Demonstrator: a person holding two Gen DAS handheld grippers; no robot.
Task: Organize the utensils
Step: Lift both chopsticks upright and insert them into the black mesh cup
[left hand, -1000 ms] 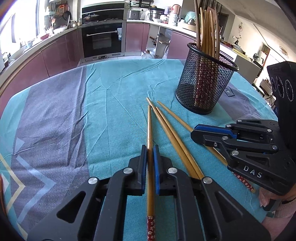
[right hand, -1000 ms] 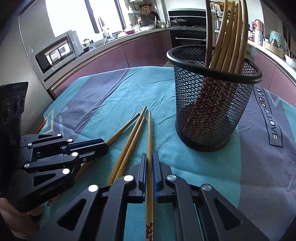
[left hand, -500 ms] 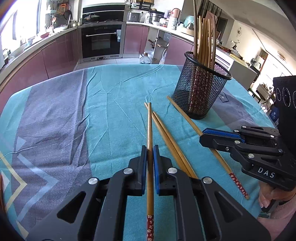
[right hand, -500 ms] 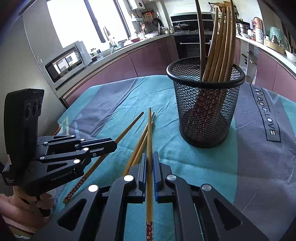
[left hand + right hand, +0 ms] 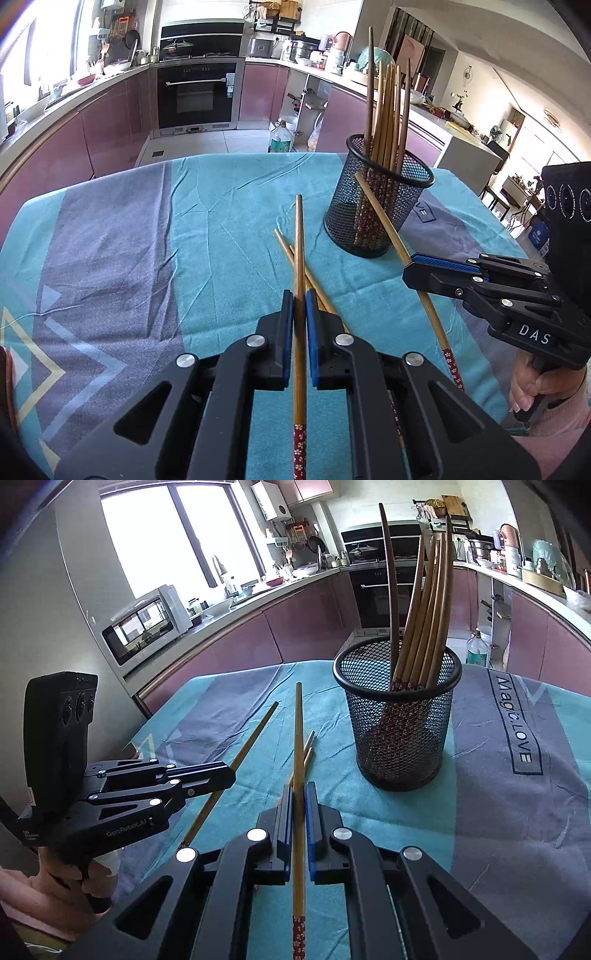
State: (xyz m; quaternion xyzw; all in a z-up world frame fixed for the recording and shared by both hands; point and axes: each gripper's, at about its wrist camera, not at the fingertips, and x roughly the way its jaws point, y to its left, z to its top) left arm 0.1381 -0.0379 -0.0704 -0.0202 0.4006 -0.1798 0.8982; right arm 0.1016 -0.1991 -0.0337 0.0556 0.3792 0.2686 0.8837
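My left gripper (image 5: 300,295) is shut on a bamboo chopstick (image 5: 299,240) and holds it above the table. My right gripper (image 5: 300,788) is shut on another chopstick (image 5: 297,731), also lifted. Each gripper shows in the other's view: the right one (image 5: 410,264) with its chopstick (image 5: 391,236), the left one (image 5: 231,773) with its chopstick (image 5: 255,734). Two more chopsticks (image 5: 286,245) lie on the cloth below. A black mesh cup (image 5: 376,206) holds several upright chopsticks; it stands ahead right in the right wrist view (image 5: 402,731).
A teal and grey tablecloth (image 5: 147,258) covers the table. Kitchen counters, an oven (image 5: 199,96) and a microwave (image 5: 147,627) stand beyond the far edge. A plastic bottle (image 5: 277,140) is on the floor behind.
Both grippers have lifted their chopsticks off the cloth and drawn back and up. The mesh cup now looks farther away. Two chopsticks stay on the table.
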